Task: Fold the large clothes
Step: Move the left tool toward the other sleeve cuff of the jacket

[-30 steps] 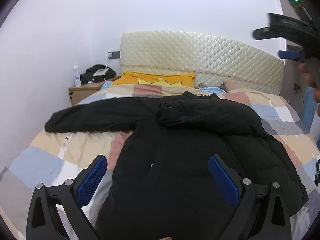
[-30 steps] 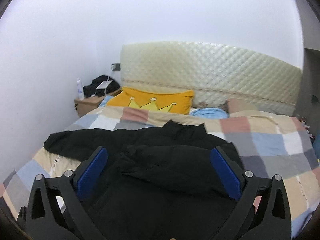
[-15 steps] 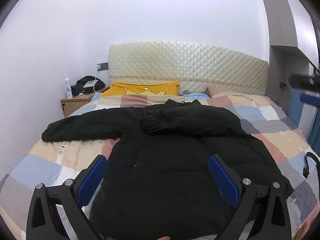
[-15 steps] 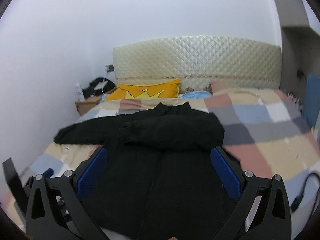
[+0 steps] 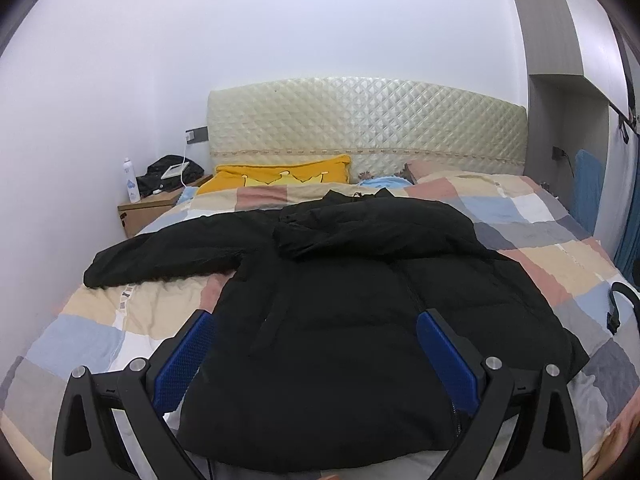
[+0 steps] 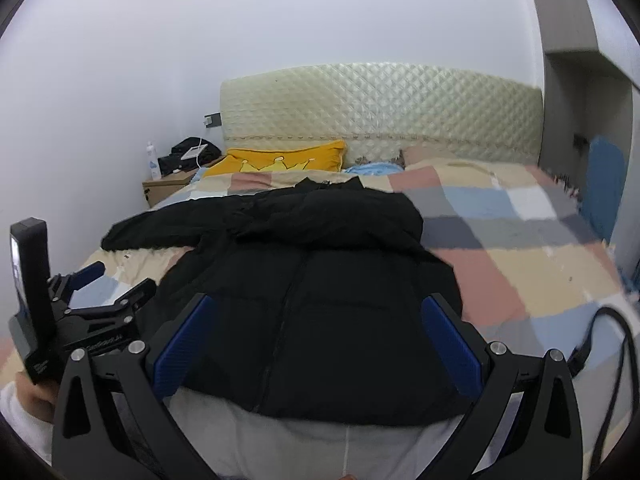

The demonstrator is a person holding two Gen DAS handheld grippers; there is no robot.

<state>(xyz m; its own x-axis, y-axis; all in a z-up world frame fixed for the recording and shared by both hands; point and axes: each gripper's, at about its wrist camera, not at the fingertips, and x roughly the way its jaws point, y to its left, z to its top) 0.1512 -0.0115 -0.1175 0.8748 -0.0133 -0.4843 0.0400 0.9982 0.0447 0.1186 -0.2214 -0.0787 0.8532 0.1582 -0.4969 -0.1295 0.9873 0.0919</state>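
A big black coat [image 5: 360, 320] lies flat on a bed [image 5: 560, 256] with a checked cover. One sleeve [image 5: 168, 256] sticks out to the left, and the other sleeve [image 5: 372, 228] is folded across the top. The left claw [image 5: 314, 354] hangs wide open above the coat's bottom part, holding nothing.

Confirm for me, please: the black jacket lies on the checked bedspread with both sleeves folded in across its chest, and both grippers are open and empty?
Not quite. Only one sleeve of the black jacket is folded across the chest; the other sleeve lies stretched out on the checked bedspread, as the left wrist view shows. The left gripper and right gripper are open and empty.
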